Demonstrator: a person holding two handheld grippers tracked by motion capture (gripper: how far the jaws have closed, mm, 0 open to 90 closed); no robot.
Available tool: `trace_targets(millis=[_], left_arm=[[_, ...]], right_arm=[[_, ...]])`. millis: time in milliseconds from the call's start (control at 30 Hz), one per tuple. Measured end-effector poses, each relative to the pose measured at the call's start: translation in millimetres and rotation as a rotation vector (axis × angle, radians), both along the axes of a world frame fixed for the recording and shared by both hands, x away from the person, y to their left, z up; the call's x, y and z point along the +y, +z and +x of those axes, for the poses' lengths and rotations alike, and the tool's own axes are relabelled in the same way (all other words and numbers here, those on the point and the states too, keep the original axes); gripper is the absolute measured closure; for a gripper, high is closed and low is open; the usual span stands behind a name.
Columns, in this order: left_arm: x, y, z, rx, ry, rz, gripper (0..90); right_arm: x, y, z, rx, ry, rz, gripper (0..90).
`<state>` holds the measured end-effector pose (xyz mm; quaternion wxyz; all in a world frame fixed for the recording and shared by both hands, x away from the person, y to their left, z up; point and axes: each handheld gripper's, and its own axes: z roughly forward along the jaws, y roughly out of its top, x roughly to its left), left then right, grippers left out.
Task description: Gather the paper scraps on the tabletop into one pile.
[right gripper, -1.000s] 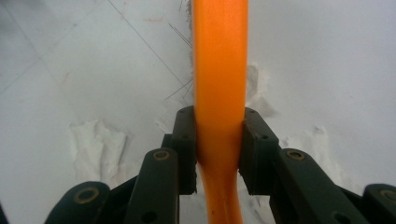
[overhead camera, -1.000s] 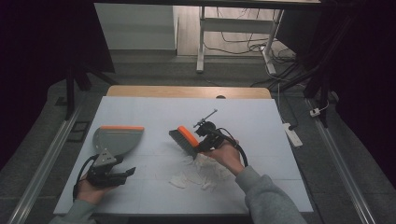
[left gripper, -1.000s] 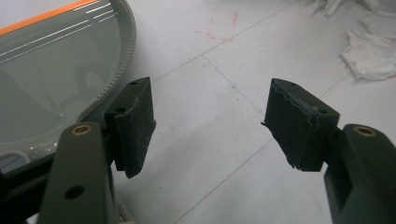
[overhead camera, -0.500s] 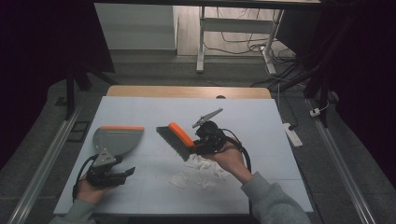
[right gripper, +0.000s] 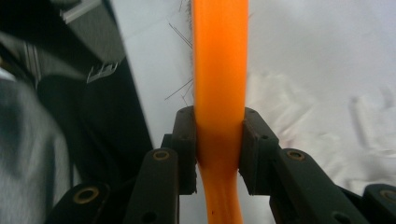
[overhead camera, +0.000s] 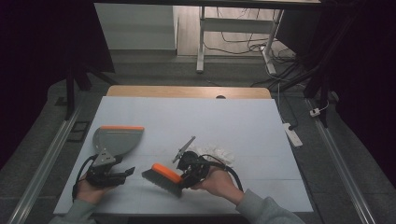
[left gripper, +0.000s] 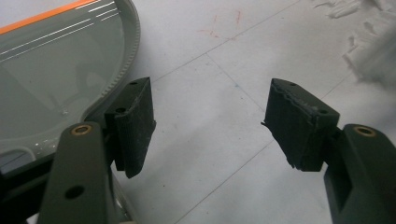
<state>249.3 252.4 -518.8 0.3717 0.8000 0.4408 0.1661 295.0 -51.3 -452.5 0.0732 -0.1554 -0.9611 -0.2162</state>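
My right gripper [right gripper: 218,140] pinches the orange brush [overhead camera: 162,178] low on the counter [overhead camera: 243,121], bristles blurred. Left gripper [left gripper: 212,126] jaws spread, empty, beside the dustpan [left gripper: 56,84], which is cut off.

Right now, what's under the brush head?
Under the brush, held by the right gripper, lies white table cover. The paper scraps sit behind it, farther from the person. Anything beneath the bristles is hidden.
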Motion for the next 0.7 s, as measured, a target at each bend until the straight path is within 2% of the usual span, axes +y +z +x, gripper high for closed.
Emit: trace_targets(millis=[133,267,333,367,467,700], left_arm=[[-0.4,-0.1,-0.1,0.001,-0.002,0.001,33.7],[0.1,0.0,-0.3,-0.001,0.0,0.002,33.7],[0.5,0.0,-0.2,-0.001,0.002,0.001,33.7],[0.8,-0.1,-0.2,-0.001,0.001,0.002,33.7],[0.9,0.2,-0.3,-0.001,0.002,0.002,33.8],[0.2,0.1,-0.2,0.0,0.001,0.003,33.7]], right_arm=[[5.3,-4.9,-11.2,-0.012,0.048,-0.066,70.2],[2.9,-6.9,-5.3,-0.063,0.035,-0.107,70.2],[-0.5,-8.6,1.8,-0.07,0.02,-0.12,70.1],[-2.3,-8.7,5.0,-0.059,0.001,-0.116,70.1],[-9.5,-7.1,14.4,-0.079,-0.025,-0.126,70.1],[-33.7,-0.3,36.3,-0.169,-0.128,-0.168,70.1]])
